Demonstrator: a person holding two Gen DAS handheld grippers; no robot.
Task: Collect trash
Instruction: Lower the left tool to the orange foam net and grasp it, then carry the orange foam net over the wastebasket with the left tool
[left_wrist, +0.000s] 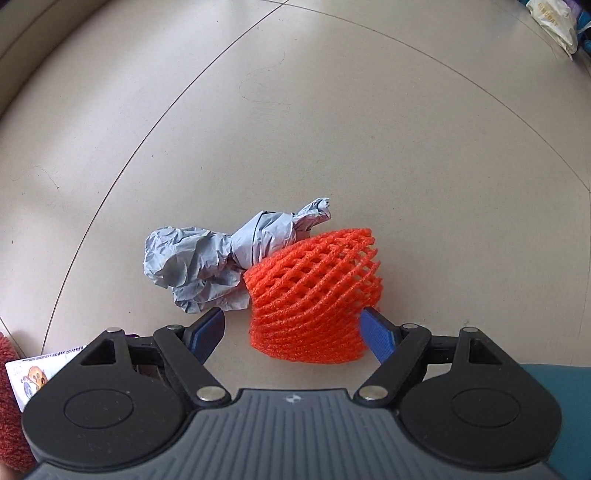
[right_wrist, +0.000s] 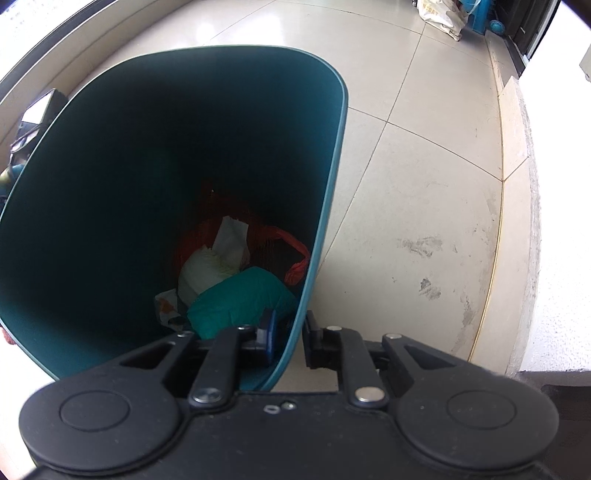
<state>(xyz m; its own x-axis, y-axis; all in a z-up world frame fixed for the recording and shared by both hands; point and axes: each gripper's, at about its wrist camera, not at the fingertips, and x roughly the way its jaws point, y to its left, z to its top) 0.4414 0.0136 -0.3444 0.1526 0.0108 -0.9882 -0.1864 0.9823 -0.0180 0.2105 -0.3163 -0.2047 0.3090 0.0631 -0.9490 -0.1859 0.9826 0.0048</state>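
In the left wrist view an orange foam fruit net (left_wrist: 314, 295) lies on the tiled floor, touching a crumpled grey paper (left_wrist: 221, 258) to its left. My left gripper (left_wrist: 295, 332) is open, its blue fingers on either side of the net's near end, the right pad touching it. In the right wrist view my right gripper (right_wrist: 290, 332) is shut on the rim of a teal trash bin (right_wrist: 334, 173), one finger inside and one outside. Inside the bin lie a green bag (right_wrist: 243, 295), white paper (right_wrist: 218, 258) and a red plastic bag (right_wrist: 295, 254).
A printed card (left_wrist: 33, 376) and something red (left_wrist: 9, 398) lie at the left edge of the left view; the teal bin's side (left_wrist: 561, 398) shows at lower right. A white bag (right_wrist: 443, 18) sits far off by a blue object. A raised white ledge (right_wrist: 524, 184) runs along the right.
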